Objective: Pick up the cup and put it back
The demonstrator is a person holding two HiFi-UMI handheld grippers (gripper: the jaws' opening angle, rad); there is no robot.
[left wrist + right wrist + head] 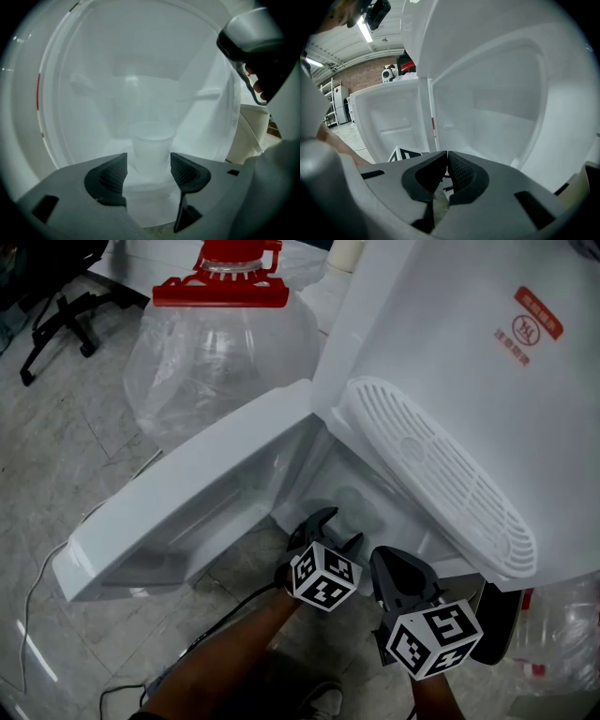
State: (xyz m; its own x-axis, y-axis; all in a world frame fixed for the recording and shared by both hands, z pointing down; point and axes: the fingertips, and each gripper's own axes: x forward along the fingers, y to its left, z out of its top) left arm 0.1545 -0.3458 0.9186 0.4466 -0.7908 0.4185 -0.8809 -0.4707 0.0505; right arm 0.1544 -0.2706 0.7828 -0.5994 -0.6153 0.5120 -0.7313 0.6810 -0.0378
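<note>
Room: grey tiled floor (66, 446), a workshop-like space. A black office chair (56, 315) stands at the far left, and a big clear water jug with a red cap (225, 343) lies behind the unit.
Surface: tall white plastic water dispenser (450, 352) with its white lower cabinet door (187, 512) swung open to the left. The compartment inside is white and bare apart from the cup.
Cup: small translucent white plastic cup (151, 147), upright on the compartment floor with its mouth up and its long axis vertical.
Key relation: the cup stands straight ahead of the left gripper (148, 171), centred on its line of reach. Its lower half shows between the two black ribbed pads.
Left gripper: jaws apart, one each side of the cup. A sliver of gap shows on both sides, so it does not look clamped yet.
Right gripper: right gripper (445, 168) has its jaws pressed together with nothing between them. It sits just beside the left one and points into the compartment past the door hinge.
Nearer hand: left, clearly.
Judgement: the pick is about to be made. The next move likely needs a short push forward and a gentle squeeze, since thin plastic may buckle.
Risk: nudging the light cup over against the back wall.
</note>
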